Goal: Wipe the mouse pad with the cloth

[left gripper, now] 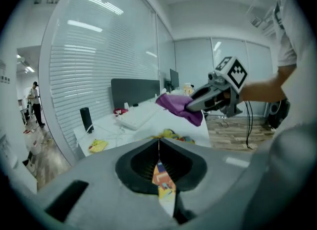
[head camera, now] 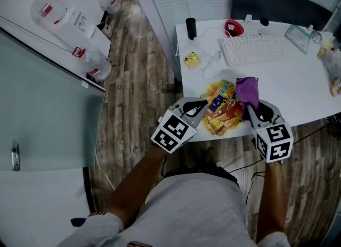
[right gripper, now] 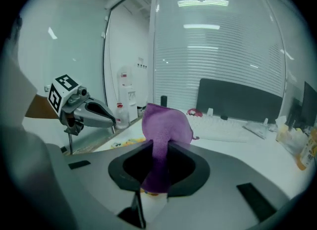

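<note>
At the table's near edge, the left gripper has its jaws closed on the thin near-left border of the colourful mouse pad. The left gripper view shows that printed sheet pinched between them. Just right of it, the right gripper is clamped on a purple cloth, which bunches up beyond its jaws over the pad's far right part. Seen from the left gripper's side, the cloth appears to hang clear of the surface rather than press on it, though contact cannot be settled.

The step in hand looks like setting up a wiping stroke, with the pad anchored and the cloth poised. The next move probably calls for lowering the cloth until it lies against the pad. It would then be dragged across while the left gripper keeps the pad from sliding off the edge.

Further back on the white table lie a keyboard and, toward the far left corner, a black cylinder.
</note>
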The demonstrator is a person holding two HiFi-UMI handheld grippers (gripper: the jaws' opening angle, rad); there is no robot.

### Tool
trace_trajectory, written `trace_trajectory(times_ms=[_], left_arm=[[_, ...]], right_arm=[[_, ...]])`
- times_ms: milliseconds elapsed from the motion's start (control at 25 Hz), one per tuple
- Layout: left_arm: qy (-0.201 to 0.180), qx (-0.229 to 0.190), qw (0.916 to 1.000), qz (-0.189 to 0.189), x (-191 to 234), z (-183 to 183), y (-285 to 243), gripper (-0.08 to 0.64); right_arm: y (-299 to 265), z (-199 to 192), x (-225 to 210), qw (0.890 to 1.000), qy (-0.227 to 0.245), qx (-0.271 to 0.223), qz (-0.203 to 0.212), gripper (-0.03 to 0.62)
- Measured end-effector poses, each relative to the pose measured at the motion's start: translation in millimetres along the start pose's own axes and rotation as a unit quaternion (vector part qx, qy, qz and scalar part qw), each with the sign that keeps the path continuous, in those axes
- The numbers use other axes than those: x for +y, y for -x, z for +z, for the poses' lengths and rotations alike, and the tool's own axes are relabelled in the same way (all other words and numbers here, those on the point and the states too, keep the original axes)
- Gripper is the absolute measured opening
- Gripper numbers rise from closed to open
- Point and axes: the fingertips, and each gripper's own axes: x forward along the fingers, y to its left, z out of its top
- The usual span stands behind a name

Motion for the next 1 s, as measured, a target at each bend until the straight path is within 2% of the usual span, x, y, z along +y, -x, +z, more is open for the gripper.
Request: trace_trajectory(times_ms=[120, 240, 480, 720, 1000], left_arm=[[0.02, -0.063, 0.9978, 0.009, 0, 30, 7, 0.017], [0.041, -0.126, 0.991, 0.019, 1, 59, 19, 0.017], [0.045, -0.227, 0.9721, 0.04, 4, 107, 51, 0.017], [0.035, -0.287, 0.9561, 0.046, 3, 135, 76, 0.016], [0.022, -0.325, 0.9443, 0.049, 2, 149, 91, 0.015]], right_arm=[[4, 19, 17, 0.998, 0.004, -0.055, 0.017, 0.071], [10, 41, 32, 0.993, -0.002, -0.107, 0.04, 0.07], [32, 91, 45, 0.97, -0.053, -0.219, 0.089, 0.069], [50, 116, 51, 0.948, -0.071, -0.29, 0.111, 0.069], [61, 130, 60, 0.937, -0.061, -0.322, 0.117, 0.069]])
